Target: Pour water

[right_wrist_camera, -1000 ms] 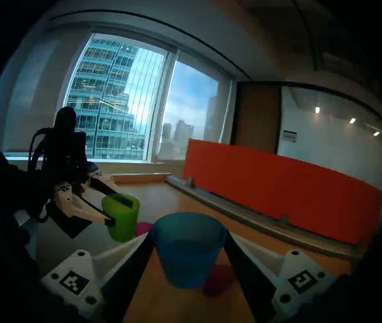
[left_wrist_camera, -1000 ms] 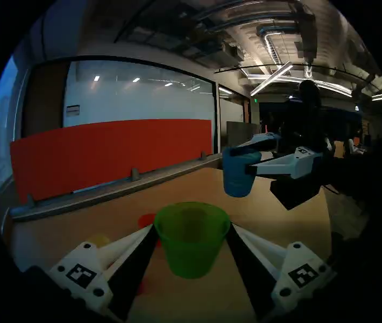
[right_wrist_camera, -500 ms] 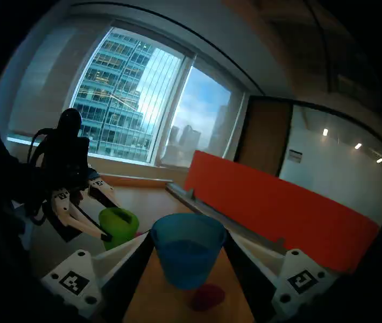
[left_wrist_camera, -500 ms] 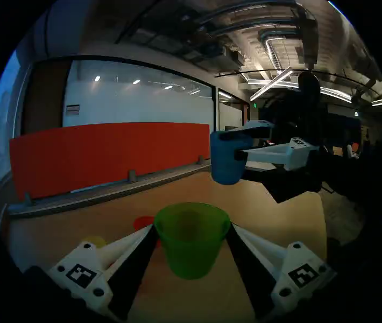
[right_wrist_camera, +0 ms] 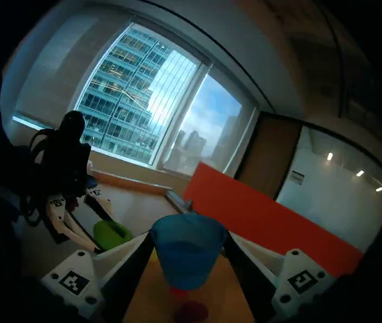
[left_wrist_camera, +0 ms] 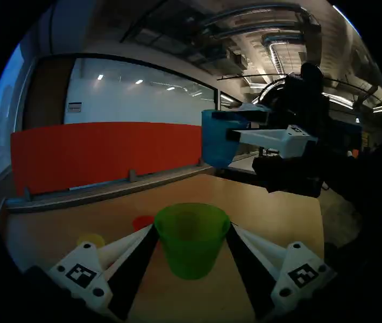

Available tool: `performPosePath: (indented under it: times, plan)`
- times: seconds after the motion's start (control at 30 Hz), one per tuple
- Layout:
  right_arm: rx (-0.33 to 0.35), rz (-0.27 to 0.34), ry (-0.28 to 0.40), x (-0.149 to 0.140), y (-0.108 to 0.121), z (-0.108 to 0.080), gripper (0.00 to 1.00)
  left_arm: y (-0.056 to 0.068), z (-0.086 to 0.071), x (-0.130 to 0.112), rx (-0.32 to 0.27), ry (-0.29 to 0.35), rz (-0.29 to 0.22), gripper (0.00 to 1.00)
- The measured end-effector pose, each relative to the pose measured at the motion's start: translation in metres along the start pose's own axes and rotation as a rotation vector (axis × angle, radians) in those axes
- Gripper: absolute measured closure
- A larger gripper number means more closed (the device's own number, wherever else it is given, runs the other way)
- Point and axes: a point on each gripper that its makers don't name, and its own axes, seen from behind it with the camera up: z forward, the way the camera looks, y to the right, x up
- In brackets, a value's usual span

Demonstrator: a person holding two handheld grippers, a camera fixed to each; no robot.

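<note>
- Left tongs (left_wrist_camera: 192, 229) pinching green cup (left_wrist_camera: 192, 247) by its sides; cup upright, mouth up, looks ready to receive.
- Right tongs (right_wrist_camera: 188, 239) pinching blue cup (right_wrist_camera: 188, 261), water visible inside; cup near level, no pour yet.
- From left tongs: blue cup ahead, above, slightly right. Likely held higher so its rim can tip over green rim.
- Cups apart, open air between them.
- Counter (left_wrist_camera: 277, 210) below; red disc (left_wrist_camera: 143, 221) and yellow disc (left_wrist_camera: 90, 238) ahead-left, out of path.
- Orange partition (left_wrist_camera: 105, 151) at far counter edge, well apart.
</note>
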Motion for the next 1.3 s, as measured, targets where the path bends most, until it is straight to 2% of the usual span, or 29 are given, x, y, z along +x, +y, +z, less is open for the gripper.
performPosePath:
  times: [0.53, 1.3]
  plan:
    - [-0.003, -0.171, 0.026, 0.033, 0.012, 0.018, 0.07, 0.006, 0.002, 0.007, -0.011, 0.007, 0.013, 0.12]
    - [0.002, -0.434, 0.022, 0.053, 0.025, 0.045, 0.07, 0.007, 0.008, 0.015, -0.016, 0.019, 0.021, 0.12]
